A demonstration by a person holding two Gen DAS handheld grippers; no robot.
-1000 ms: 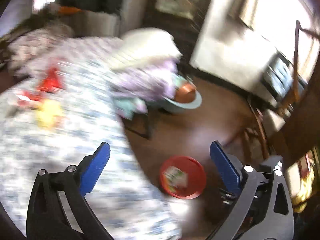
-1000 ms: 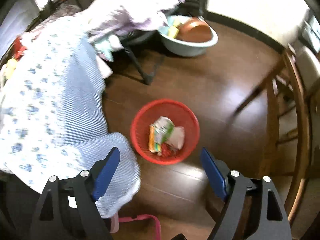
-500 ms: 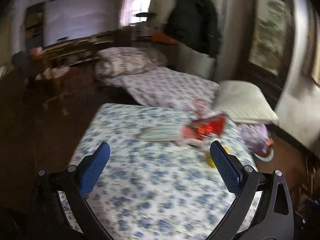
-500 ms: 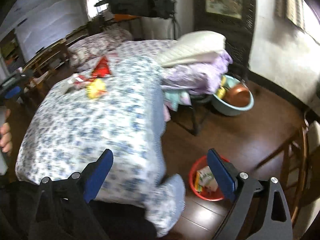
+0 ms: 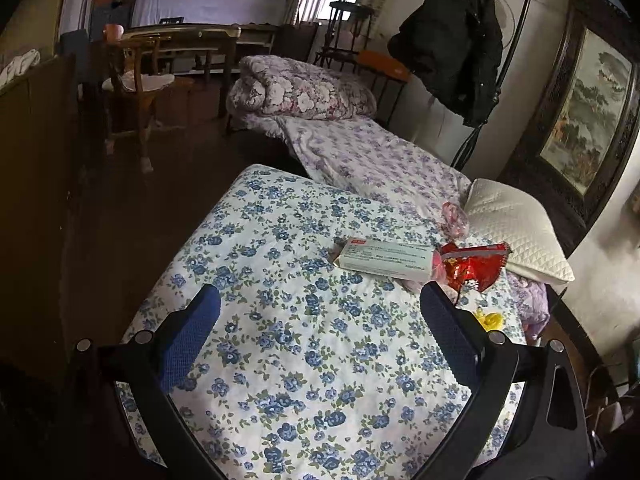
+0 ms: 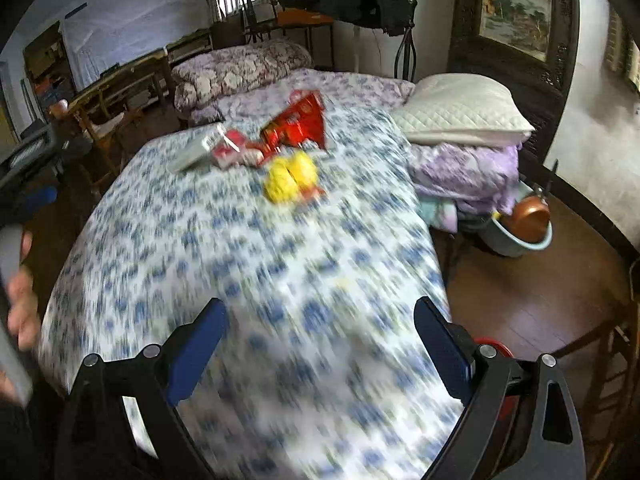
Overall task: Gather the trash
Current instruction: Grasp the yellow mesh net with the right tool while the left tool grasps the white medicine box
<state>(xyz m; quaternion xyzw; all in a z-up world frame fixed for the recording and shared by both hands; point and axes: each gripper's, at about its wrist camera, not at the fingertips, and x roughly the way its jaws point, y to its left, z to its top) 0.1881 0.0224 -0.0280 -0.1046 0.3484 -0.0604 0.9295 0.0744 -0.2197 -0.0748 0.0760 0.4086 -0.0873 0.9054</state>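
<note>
Trash lies on the blue-flowered bedspread point(image 5: 280, 352): a white carton point(image 5: 384, 259), a red snack wrapper point(image 5: 476, 266), a pink wrapper point(image 5: 454, 216) and a yellow crumpled wrapper point(image 5: 489, 319). My left gripper point(image 5: 318, 324) is open and empty above the bedspread, short of the carton. In the right wrist view the carton point(image 6: 196, 147), red wrapper point(image 6: 298, 124) and yellow wrapper point(image 6: 291, 176) lie far ahead of my right gripper point(image 6: 320, 330), which is open and empty. The red bin's rim point(image 6: 490, 345) peeks from behind the right finger.
A white pillow point(image 5: 516, 232) and a purple blanket pile point(image 6: 468, 172) sit at the bed's far right. A blue basin with a brown bowl point(image 6: 520, 228) stands on the wood floor. A rolled floral quilt point(image 5: 300, 90), chairs and a coat rack stand beyond.
Both grippers have swung up from the red bin on the floor to face the bed and its trash. Both stay open and empty.
</note>
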